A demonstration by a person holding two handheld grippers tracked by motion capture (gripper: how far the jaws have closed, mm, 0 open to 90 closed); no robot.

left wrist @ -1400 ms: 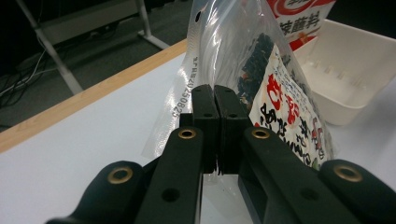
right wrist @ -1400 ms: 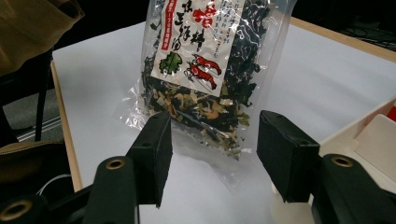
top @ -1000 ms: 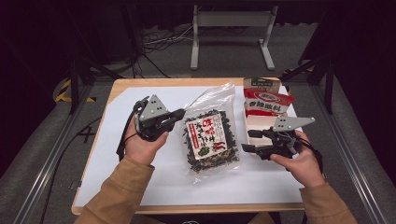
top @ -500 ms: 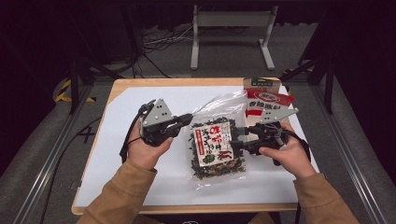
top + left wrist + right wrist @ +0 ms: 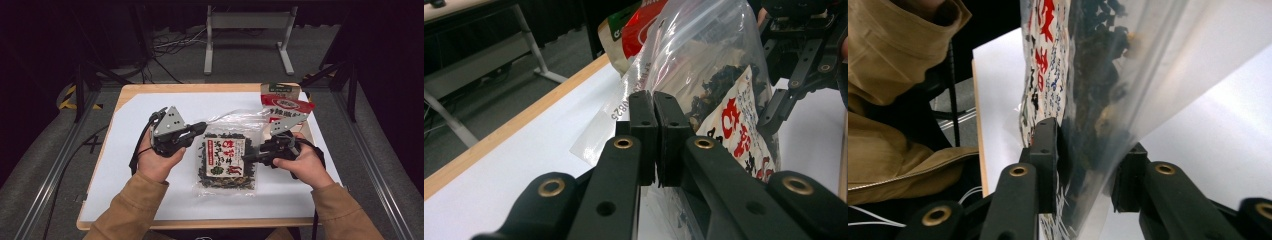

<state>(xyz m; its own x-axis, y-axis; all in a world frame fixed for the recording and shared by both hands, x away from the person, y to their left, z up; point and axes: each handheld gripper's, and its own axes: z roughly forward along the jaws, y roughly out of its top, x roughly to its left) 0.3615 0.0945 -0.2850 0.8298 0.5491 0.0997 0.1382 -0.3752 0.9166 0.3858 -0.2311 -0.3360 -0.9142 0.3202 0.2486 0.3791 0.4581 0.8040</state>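
Two grippers on clear seaweed bag [image 5: 226, 159], printed "0825": left fingers [image 5: 655, 125] clenched on edge; right fingers [image 5: 1048, 150] closing round it.

- Left claw [image 5: 202, 127]: black jaws, brass-coloured rivets, grey three-cornered plate, black cable.
- Right claw [image 5: 247, 157]: same black build, grey plate.
- Sleeves [image 5: 125, 215]: tan fabric.

Clear bag [image 5: 704, 60]: edge stamp seen mirrored, digits reading about "0825". White label [image 5: 223, 156] carries red and black Japanese characters, not legible. Red packet [image 5: 285, 105]: print illegible.
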